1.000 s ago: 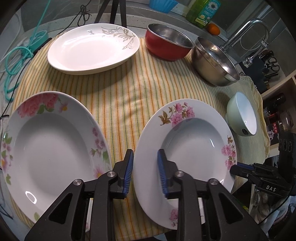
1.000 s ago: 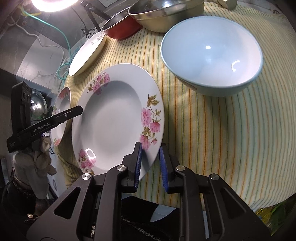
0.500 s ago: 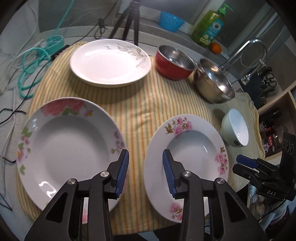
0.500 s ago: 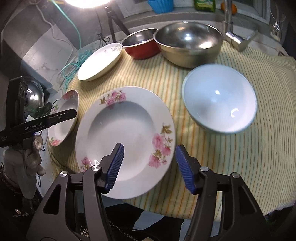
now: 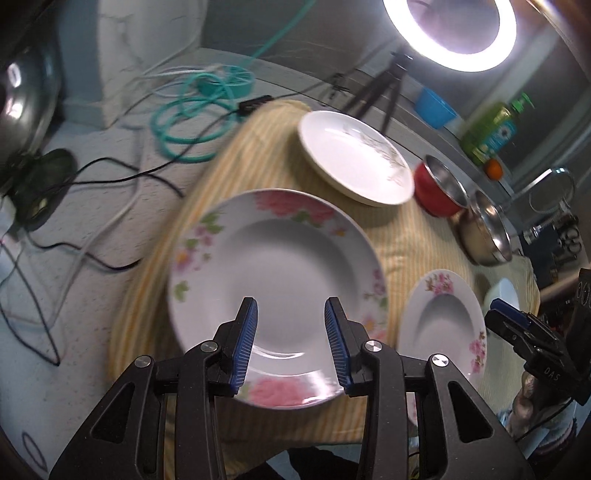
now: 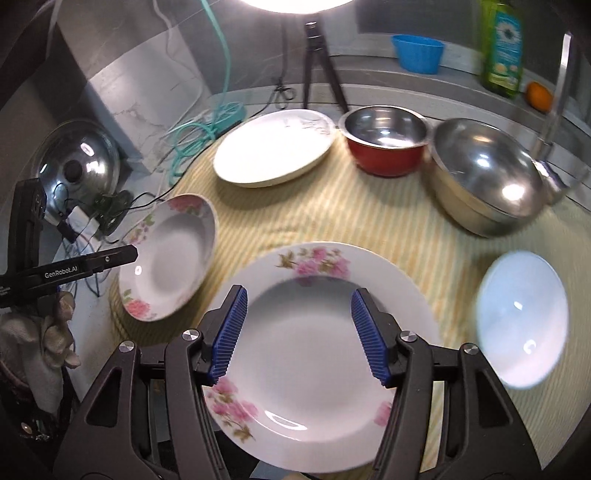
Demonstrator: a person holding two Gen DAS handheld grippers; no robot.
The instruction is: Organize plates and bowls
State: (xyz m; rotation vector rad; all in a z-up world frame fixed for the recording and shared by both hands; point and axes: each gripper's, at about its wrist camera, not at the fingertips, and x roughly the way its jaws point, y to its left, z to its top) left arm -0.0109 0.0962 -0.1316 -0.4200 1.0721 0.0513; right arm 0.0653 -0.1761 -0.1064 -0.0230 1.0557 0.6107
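Both tools empty, jaws apart, nothing gripped. Left tool (image 5: 291, 341) hangs over the big pink-flower plate (image 5: 277, 291), blue pads spread above its well, no contact visible. Right tool (image 6: 298, 334) sits wider open over the smaller floral plate (image 6: 317, 350), also clear of it. Both plates lie flat on the yellow striped cloth (image 6: 332, 206) covering the bench, side by side near the front edge, rims close but whether they touch can't be told. Further back on the cloth: plain white plate (image 6: 273, 147) with a faint leaf print, red bowl (image 6: 386, 144) with steel inside just beside it, large steel bowl (image 6: 487, 173) next to that. Pale blue bowl (image 6: 522, 325) sits at the right of the smaller floral plate, apart from it. View is motion-blurred at the edges. Ring light (image 5: 448, 29) on a tripod stands behind the cloth.
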